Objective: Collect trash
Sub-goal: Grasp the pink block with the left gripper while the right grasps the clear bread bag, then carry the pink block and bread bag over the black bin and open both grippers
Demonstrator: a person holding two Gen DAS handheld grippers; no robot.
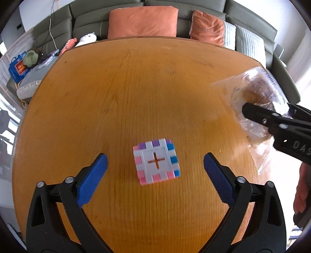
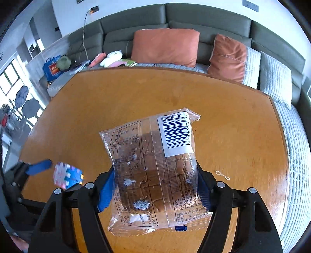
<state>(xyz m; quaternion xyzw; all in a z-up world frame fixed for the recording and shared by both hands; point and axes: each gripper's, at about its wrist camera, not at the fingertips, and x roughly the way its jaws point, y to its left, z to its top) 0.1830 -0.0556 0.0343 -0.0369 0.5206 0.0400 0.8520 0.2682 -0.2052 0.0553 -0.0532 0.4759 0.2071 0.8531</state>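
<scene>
A clear plastic food wrapper (image 2: 153,169) with a barcode label sits between the blue pads of my right gripper (image 2: 155,186), which is shut on it above the round wooden table (image 2: 136,93). The wrapper (image 1: 258,97) and the right gripper also show at the right of the left wrist view. My left gripper (image 1: 155,167) is open, its fingers on either side of a small pastel block cube (image 1: 156,163) that rests on the table. The cube (image 2: 67,175) shows at the left of the right wrist view.
A small rubber band (image 2: 222,175) lies on the table to the right of the wrapper. A grey sofa (image 1: 124,17) with orange cushions (image 1: 142,21) curves behind the table. A blue bag (image 1: 17,68) and soft toys lie on the sofa's left end.
</scene>
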